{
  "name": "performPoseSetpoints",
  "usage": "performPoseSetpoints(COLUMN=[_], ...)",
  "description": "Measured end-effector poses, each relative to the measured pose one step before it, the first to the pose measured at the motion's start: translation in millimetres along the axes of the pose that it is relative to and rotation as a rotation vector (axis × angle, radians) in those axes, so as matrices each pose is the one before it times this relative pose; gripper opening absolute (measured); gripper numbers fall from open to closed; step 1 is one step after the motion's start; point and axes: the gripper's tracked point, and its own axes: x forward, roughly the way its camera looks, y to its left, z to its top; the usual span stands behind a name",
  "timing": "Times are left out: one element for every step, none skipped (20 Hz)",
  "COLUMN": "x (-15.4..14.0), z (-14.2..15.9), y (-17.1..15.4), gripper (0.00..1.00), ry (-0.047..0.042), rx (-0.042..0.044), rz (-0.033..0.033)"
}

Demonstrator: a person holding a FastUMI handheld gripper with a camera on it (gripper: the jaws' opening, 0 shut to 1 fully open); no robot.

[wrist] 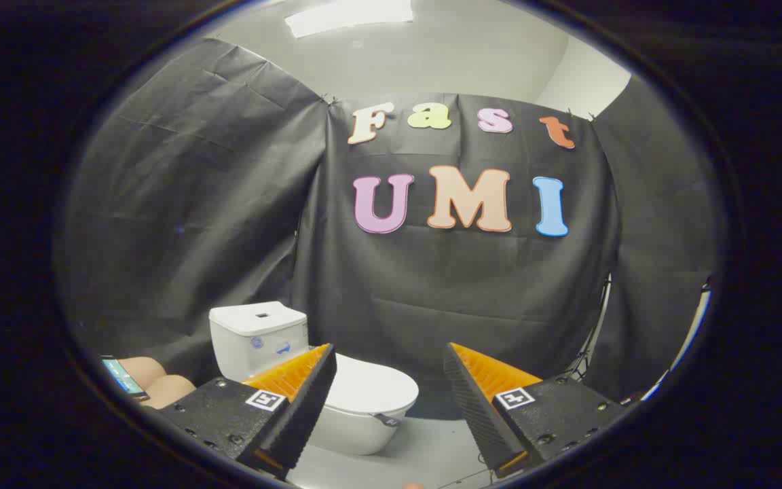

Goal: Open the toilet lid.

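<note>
While our tongs [387,380] hang spread wide with nothing between them, the small white toilet [309,380] sits on the grey bench [432,448] just beyond the left finger, which covers part of its bowl and tank [258,336]. We see the toilet lid [374,388] lying flat and shut, so the task is not yet begun. A dark tab [387,420] at the front rim may be a pull strap, though it is too small for us to be sure. We judge the main risk to be the toy's lightness: a finger hooking the lid edge at a slant could shove or tip the whole toilet. To the left, a person's hand holding a phone [123,375] rests near the tank, close enough to be brushed on a wide approach.
</note>
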Motion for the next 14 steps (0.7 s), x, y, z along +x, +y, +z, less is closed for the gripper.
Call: performPoseSetpoints(x=[-1.97,-0.63,-1.31,-0.32,-0.89,-0.17,0.42,0.34,0.18,0.18,-0.04,0.69,0.34,1.36], z=[1.6,-0.69,-1.26,0.32,1.33,-0.22,0.04,-1.38,-0.22,-1.32,-1.04,-2.17,-0.95,-1.47], y=[-0.39,-2.44,-2.2,-1.21,-0.32,-0.26,-0.38,-0.57,-0.85,-1.44,-1.16,0.03,0.51,-0.1], gripper=[0.97,0.97,0.97,0.97,0.96,0.97,0.97,0.97,0.97,0.97,0.97,0.97,0.96,0.96], ry=[-0.00253,-0.00002,0.00283,-0.00296,-0.00521,-0.00557,-0.00127,-0.00028,0.00126,0.00098,0.00206,0.00358,0.00138,0.00275], rx=[0.01161,0.01125,0.00953,0.00803,0.0102,0.01166,0.00951,0.00558,0.0002,0.00078,0.0037,0.00554,0.00751,0.00731], rz=[-0.00061,-0.00415,-0.00676,-0.00534,-0.00045,0.00233,0.00105,-0.00079,-0.00187,-0.00384,-0.0019,0.0011,0.00183,0.00019])
